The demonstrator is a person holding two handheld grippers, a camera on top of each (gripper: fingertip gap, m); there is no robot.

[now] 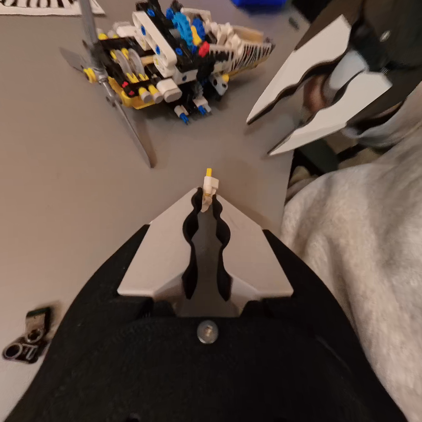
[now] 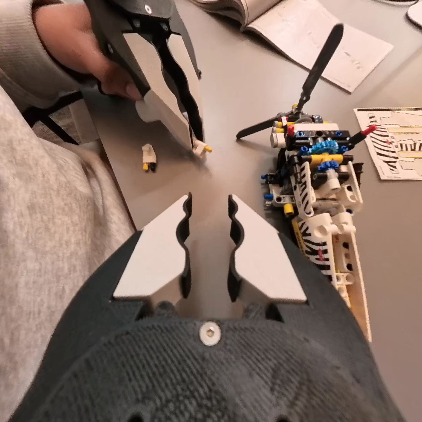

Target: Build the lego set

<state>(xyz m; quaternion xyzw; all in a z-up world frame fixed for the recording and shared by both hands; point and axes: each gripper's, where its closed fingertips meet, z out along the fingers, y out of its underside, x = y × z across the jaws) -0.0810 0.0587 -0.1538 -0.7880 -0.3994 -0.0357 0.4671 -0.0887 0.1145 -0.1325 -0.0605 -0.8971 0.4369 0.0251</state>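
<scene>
- The left gripper (image 1: pixel 206 194), nearest the lens, is clamped at its tips on a small white connector with a yellow pin (image 1: pixel 209 182), held just above the grey worktop (image 1: pixel 57 205).
- The worktop's near edge runs beside a grey fleece garment (image 1: pixel 354 251); bare surface lies between both grippers and the model.
- The lego helicopter model (image 2: pixel 315 194) lies on its side to the right, rotor blades (image 2: pixel 322 64) up; its tail is cut off by the right gripper's body.
- The right gripper (image 2: pixel 209 201) hangs with fingers apart, holding nothing.
- A second white-and-yellow piece (image 2: pixel 149 157) lies near the edge.
- Black parts (image 1: pixel 25 338) are blurred.
</scene>
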